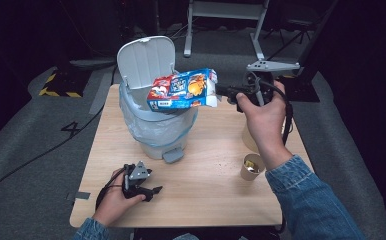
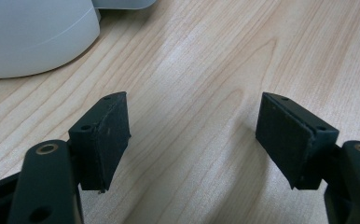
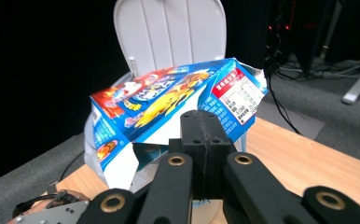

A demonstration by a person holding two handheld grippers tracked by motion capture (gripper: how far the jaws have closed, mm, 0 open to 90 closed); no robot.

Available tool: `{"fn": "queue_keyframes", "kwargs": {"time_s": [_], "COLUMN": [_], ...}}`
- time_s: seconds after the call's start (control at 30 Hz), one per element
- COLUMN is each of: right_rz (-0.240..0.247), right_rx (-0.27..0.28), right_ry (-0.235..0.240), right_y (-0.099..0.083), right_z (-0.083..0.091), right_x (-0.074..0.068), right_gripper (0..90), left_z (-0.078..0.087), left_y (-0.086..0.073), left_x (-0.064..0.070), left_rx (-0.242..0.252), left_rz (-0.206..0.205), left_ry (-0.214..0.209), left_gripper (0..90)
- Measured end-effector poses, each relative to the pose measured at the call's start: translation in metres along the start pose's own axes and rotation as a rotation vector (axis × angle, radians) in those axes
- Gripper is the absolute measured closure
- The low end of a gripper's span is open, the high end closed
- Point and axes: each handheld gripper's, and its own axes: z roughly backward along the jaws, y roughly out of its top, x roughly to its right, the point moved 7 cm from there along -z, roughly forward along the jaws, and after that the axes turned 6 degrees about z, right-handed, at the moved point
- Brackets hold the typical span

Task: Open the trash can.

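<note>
Box (image 1: 183, 90): blue, flattened, pinched in right gripper (image 1: 224, 91), lying across rim of bin (image 1: 153, 127), lid up. Not yet inside; drop remains. Left gripper (image 1: 153, 191): jaws apart, empty, resting near left on table (image 1: 206, 190).

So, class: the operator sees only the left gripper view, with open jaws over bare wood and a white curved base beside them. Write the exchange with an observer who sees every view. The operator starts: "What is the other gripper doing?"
Observer: The right gripper is shut on a flap of a blue snack box, over the opening of a pedal bin.
Operator: Is that bin open?
Observer: Yes, its lid stands upright behind the box.
Operator: Anything else around?
Observer: A paper cup stands on the right side of the table.
</note>
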Motion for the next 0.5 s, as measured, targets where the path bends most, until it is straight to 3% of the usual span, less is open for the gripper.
{"fn": "queue_keyframes", "kwargs": {"time_s": [0.5], "right_rz": [-0.044], "right_rx": [-0.080], "right_ry": [0.002], "right_y": [-0.026], "right_z": [-0.009], "right_x": [-0.005], "right_gripper": [90.0], "left_z": [0.000], "left_y": [0.000], "left_x": [0.000], "left_rx": [0.000], "left_rz": [-0.001], "left_ry": [0.002], "left_gripper": [26.3]}}
